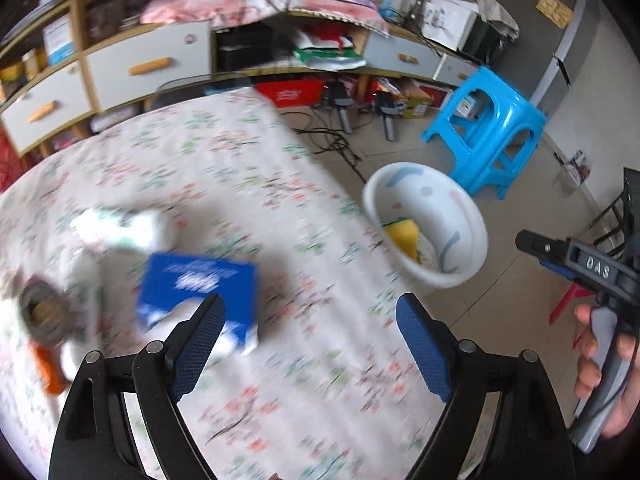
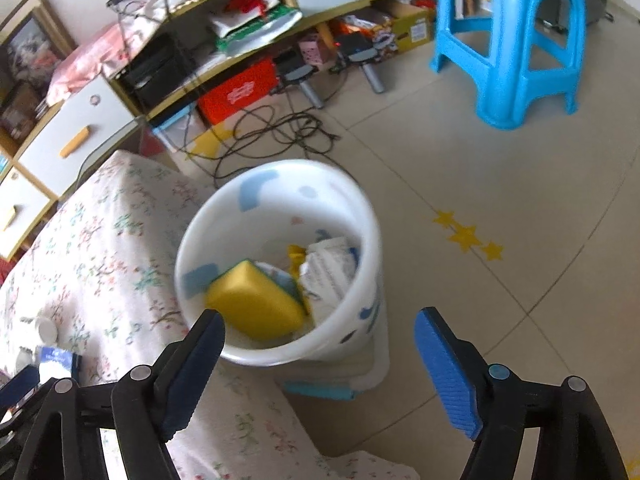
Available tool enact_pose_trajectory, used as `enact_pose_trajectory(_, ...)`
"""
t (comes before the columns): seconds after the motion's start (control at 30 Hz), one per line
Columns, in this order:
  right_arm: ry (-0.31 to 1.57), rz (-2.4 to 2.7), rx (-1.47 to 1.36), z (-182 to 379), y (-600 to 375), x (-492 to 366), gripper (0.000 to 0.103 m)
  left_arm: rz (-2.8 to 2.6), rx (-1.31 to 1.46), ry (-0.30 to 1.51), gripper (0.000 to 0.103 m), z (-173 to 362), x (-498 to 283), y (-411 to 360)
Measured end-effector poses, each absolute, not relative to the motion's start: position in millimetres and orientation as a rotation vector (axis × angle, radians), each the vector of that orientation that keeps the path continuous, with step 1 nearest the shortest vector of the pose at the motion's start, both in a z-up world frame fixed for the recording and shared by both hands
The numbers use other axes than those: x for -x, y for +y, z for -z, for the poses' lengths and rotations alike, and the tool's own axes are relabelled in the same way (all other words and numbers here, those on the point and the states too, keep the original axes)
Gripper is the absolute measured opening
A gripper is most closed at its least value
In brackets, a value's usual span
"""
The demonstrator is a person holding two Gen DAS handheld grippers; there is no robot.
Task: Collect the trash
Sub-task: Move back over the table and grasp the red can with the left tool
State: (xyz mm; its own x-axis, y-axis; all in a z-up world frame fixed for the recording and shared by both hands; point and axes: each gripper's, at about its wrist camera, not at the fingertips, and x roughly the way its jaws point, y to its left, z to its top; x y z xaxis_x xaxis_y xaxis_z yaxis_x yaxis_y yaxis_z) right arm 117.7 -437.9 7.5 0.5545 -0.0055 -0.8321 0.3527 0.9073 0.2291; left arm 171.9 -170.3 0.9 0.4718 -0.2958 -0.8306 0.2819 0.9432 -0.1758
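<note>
Floral table (image 1: 280,208): blue box (image 1: 198,292) just beyond empty left tongs (image 1: 308,320).

"DAS" stands in raised letters on the right gripper (image 1: 592,268) body.

Pale tiled floor (image 2: 480,160) with yellow star stickers (image 2: 466,236) and tangled black cables (image 2: 280,132). Bright blue plastic stool (image 2: 516,40) far right. Low wooden cabinet (image 1: 148,64) with white drawers and orange handles along the far wall, cluttered shelves beneath. Soft daylight.
</note>
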Motion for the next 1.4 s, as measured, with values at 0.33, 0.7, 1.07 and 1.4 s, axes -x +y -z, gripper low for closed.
enact_pose_trajectory(0.33,0.963,0.147,-0.308,-16,-380,-122,0.085,0.218,0.075,1.008,0.089,-8,-141,-69)
enact_pose_trajectory(0.7,1.002,0.103,-0.256,-2,-331,-134,0.085,0.122,0.249,0.997,0.089,14,-157,27)
enact_pose_trajectory(1.07,1.012,0.018,-0.209,9,-280,-156,0.085,0.128,0.269,1.004,0.095,35,-199,43)
enact_pose_trajectory(1.4,1.047,-0.058,-0.202,27,-230,-177,0.085,0.208,0.433,1.009,0.092,57,-211,61)
